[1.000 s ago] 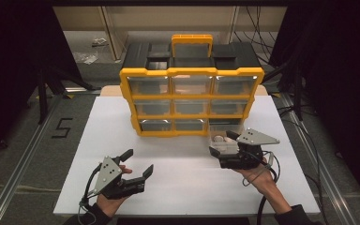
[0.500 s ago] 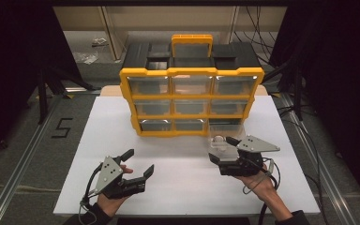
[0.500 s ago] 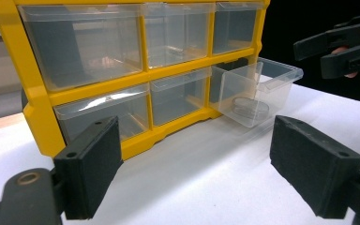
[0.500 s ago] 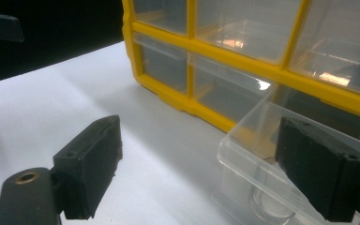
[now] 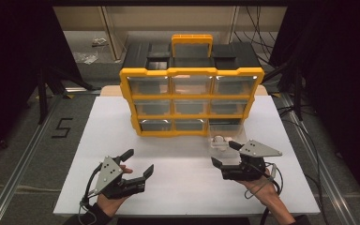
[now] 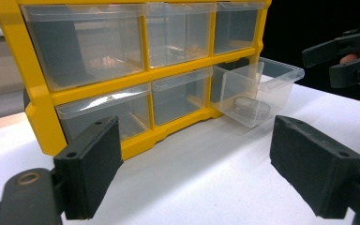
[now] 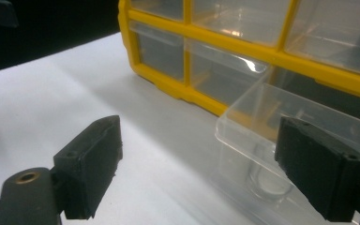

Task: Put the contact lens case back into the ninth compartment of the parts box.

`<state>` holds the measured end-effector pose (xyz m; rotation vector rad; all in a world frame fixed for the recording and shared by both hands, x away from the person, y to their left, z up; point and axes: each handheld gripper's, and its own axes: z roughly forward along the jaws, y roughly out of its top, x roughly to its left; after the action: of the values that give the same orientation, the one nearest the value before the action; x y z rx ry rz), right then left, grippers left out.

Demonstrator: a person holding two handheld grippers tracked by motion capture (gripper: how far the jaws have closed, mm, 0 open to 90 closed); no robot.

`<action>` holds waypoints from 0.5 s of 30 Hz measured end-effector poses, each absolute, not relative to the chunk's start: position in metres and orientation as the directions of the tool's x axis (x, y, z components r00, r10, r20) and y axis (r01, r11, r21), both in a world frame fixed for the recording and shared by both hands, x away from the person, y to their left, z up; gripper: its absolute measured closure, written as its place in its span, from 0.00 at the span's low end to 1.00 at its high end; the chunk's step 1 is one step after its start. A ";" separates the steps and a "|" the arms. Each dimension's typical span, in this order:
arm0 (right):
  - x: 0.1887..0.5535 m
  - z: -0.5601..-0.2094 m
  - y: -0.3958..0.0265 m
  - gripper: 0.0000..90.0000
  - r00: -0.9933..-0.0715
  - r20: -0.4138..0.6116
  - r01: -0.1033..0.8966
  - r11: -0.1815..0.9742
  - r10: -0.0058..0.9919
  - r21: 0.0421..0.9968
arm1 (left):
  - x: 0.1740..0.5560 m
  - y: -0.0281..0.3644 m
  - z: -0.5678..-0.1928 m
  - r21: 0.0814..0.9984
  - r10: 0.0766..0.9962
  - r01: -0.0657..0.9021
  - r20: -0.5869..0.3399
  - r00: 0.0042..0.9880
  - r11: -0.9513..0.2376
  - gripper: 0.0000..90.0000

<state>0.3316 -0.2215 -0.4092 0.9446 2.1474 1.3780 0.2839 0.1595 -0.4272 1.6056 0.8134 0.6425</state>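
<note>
A yellow organizer (image 5: 192, 75) with nine clear drawers stands at the back of the white table (image 5: 178, 187). Its bottom-right drawer (image 5: 225, 129) is pulled out, with a small round clear piece (image 5: 219, 140) inside. My right gripper (image 5: 223, 153) is open just in front of that drawer, not touching it. In the right gripper view the drawer (image 7: 262, 117) sits beyond the open jaws (image 7: 197, 173), toward the right one. My left gripper (image 5: 139, 161) is open at the front left, holding nothing. From the left gripper view (image 6: 201, 168) the drawer (image 6: 258, 89) and right gripper (image 6: 347, 56) show farther off.
The organizer has a yellow carry handle (image 5: 191, 43) and black top trays behind it. Other drawers (image 6: 98, 42) are pushed in. Cables trail from the right gripper toward the near right table edge. Bare white table lies between the two grippers.
My right gripper has drawn back a little from the organizer toward the near edge, now open and apart from the pulled-out drawer. The left gripper has stayed put.
</note>
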 end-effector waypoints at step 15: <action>0.327 -0.419 -0.226 0.19 -0.640 0.014 0.375 0.297 0.768 0.878 | 0.283 0.160 -0.427 0.983 0.795 0.159 -0.022 0.606 -0.095 0.18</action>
<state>0.3266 -0.2264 -0.4192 1.0226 2.1590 1.2924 0.2833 0.1597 -0.4273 1.6070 0.8135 0.6460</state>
